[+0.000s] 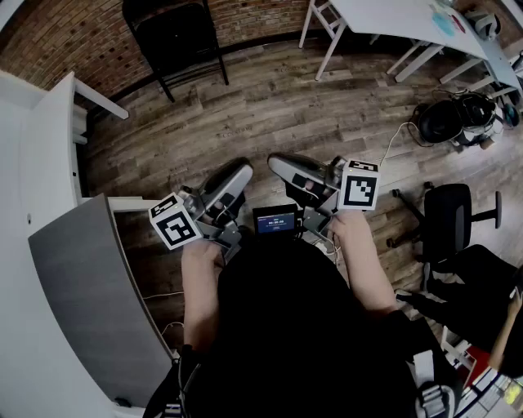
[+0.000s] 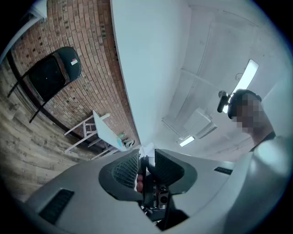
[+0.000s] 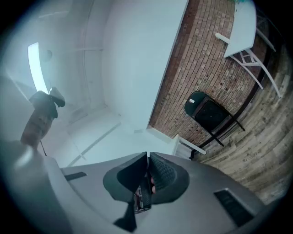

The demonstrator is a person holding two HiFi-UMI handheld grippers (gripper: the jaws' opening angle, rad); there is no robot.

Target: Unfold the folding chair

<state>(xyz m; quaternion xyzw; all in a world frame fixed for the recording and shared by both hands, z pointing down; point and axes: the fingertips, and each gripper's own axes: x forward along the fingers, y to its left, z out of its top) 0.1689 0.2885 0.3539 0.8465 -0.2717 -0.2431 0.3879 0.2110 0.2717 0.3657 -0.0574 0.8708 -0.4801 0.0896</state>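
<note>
The black folding chair [image 1: 176,41] stands by the brick wall at the far side of the wooden floor. It also shows small in the left gripper view [image 2: 52,75] and the right gripper view [image 3: 208,112]. Whether it is folded flat I cannot tell. Both grippers are held close to the person's body, well short of the chair. The left gripper [image 1: 241,173] [image 2: 146,155] is open, with a narrow gap and nothing between its jaws. Beside it, the right gripper [image 1: 278,163] [image 3: 147,155] is shut and empty, jaw tips touching.
A white table [image 1: 409,24] stands at the far right, with a black bag [image 1: 453,118] on the floor below it. A black office chair [image 1: 448,220] and a seated person [image 1: 482,286] are on the right. A grey panel [image 1: 90,302] and white desk fill the left.
</note>
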